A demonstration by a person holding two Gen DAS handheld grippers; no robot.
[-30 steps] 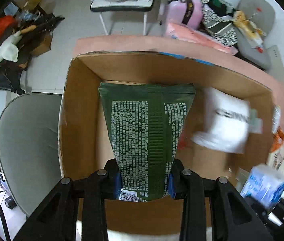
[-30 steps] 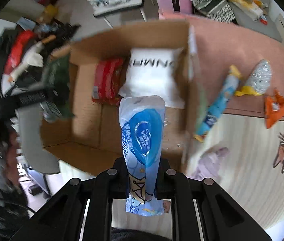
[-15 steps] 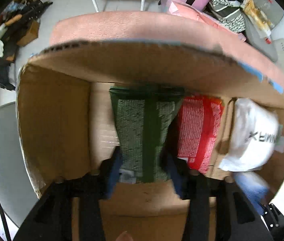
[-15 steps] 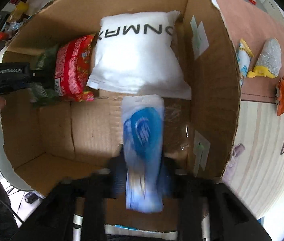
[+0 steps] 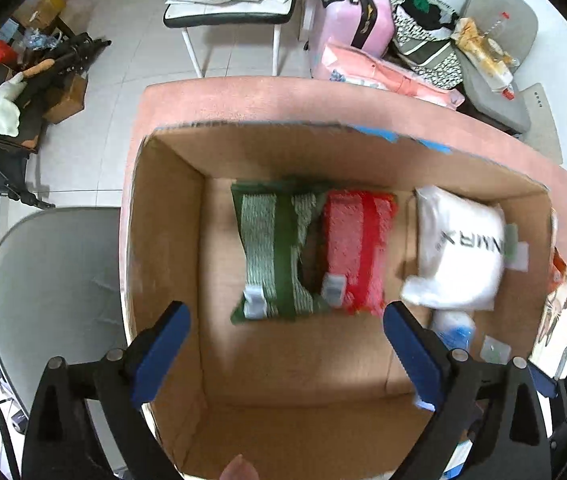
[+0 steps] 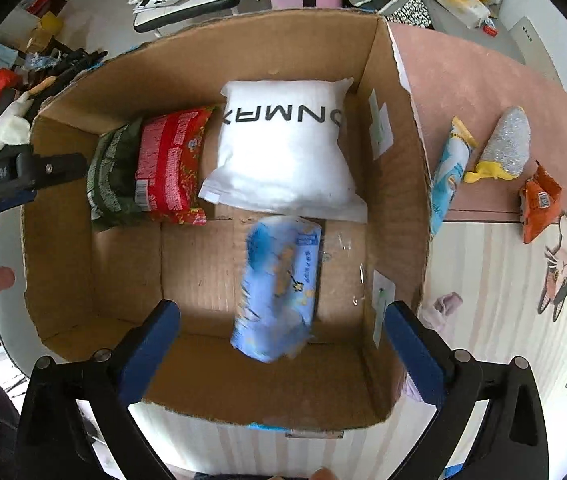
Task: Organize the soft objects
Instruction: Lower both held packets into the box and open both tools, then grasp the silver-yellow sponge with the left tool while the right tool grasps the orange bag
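An open cardboard box (image 5: 163,240) (image 6: 395,200) stands on the table. On its floor lie a green pack (image 5: 273,248) (image 6: 111,176), a red pack (image 5: 357,248) (image 6: 171,168) and a white pillow bag (image 5: 463,248) (image 6: 283,144). My left gripper (image 5: 286,316) hangs above the green pack; its jaws are opening and touch nothing. A blurred blue tissue pack (image 6: 279,292) (image 5: 457,328) lies loose below my right gripper (image 6: 283,308), whose jaws are opening, with the pads well clear of it.
On the table right of the box lie a blue-white pack (image 6: 449,172), a silver glittery thing (image 6: 511,140), an orange packet (image 6: 539,204) and a small pink cloth (image 6: 447,304). A grey chair (image 5: 51,280) stands left of the box. The floor behind is cluttered.
Both grippers went from shut to wide open. The green pack left the left jaws and lies beside the red pack. The blue pack dropped from the right jaws onto the box floor.
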